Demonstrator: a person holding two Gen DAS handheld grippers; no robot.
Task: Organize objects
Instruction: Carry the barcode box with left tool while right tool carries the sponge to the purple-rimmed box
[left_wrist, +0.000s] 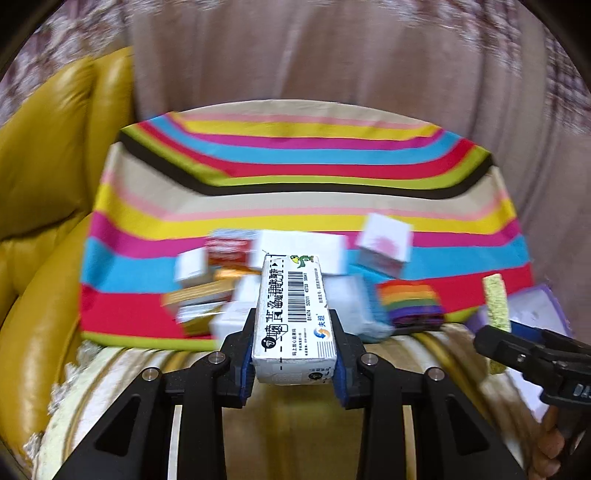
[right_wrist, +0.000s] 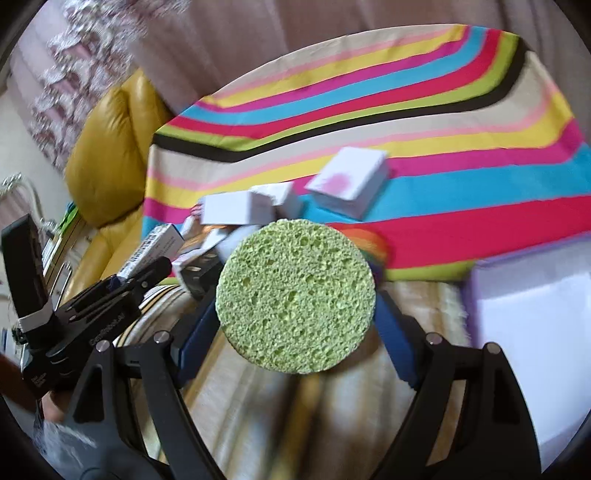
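Left gripper (left_wrist: 294, 343), jaws narrow, pinches a white box (left_wrist: 291, 317) (barcode up) at lower centre, above the box pile (left_wrist: 221, 288). Right gripper (right_wrist: 295, 325), jaws wide, clamps a green sponge (right_wrist: 295, 295) at frame centre.

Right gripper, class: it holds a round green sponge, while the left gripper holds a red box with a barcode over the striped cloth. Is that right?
One detail is wrong: the box in the left gripper is white, not red, as the left wrist view shows. The right gripper does hold the round green sponge, over the striped cloth.
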